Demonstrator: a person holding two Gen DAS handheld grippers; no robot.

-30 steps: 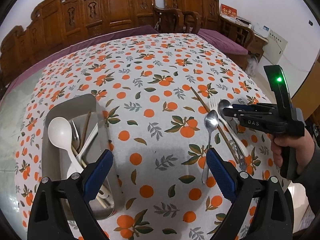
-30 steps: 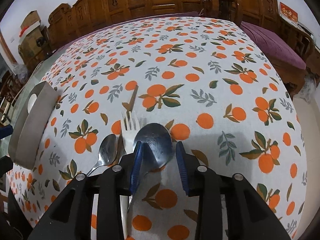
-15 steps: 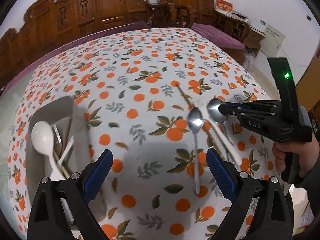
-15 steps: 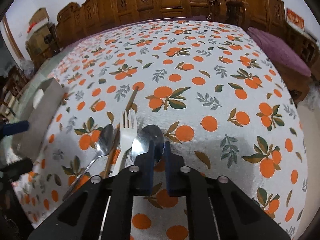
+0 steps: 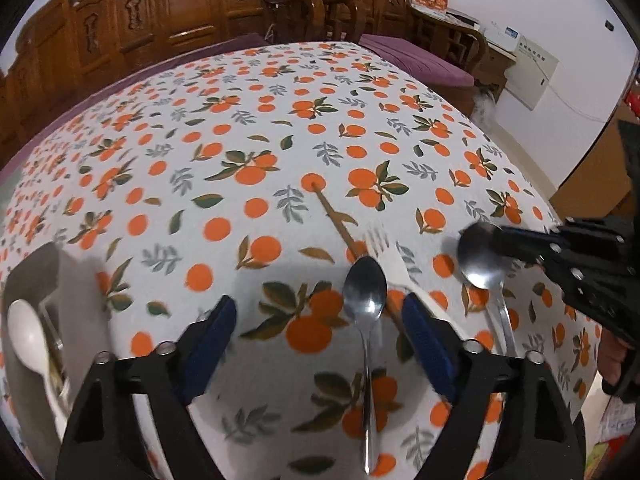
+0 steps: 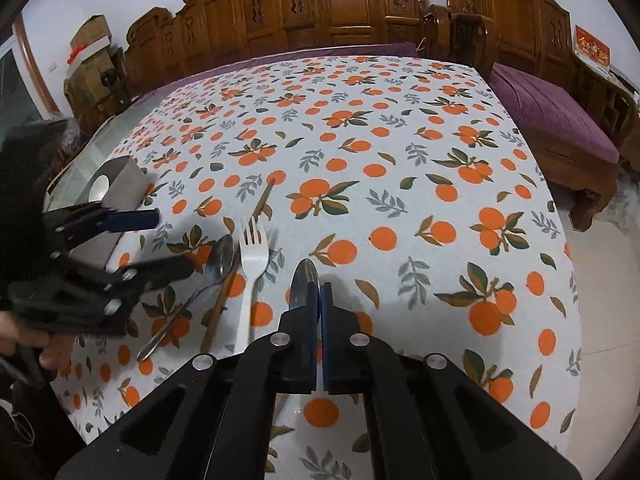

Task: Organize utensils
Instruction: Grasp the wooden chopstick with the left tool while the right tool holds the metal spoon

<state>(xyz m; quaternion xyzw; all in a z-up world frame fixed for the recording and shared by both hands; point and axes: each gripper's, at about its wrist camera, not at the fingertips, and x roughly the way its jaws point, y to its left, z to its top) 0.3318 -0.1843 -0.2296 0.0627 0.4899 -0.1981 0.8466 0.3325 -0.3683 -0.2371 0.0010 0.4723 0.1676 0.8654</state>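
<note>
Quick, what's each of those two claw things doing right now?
Left gripper: open, holding nothing, above a spoon.
Right gripper: closed on another metal spoon.

The left gripper (image 5: 316,340) hangs over the orange-print tablecloth (image 5: 256,168) with its blue-padded jaws spread wide. Between the pads, nearer the right one, a small steel spoon (image 5: 365,300) lies bowl-far, its handle running toward the near edge. Just right of it lie a white plastic fork (image 5: 386,252) and a brown chopstick (image 5: 338,220) that slants away to the far left. At the right, the right gripper (image 5: 504,238) has its jaws closed on a larger steel spoon (image 5: 480,258) at the bowl. At the near left a metal tray (image 5: 28,272) holds a white spoon (image 5: 26,332) among other utensils, blurred.
</note>
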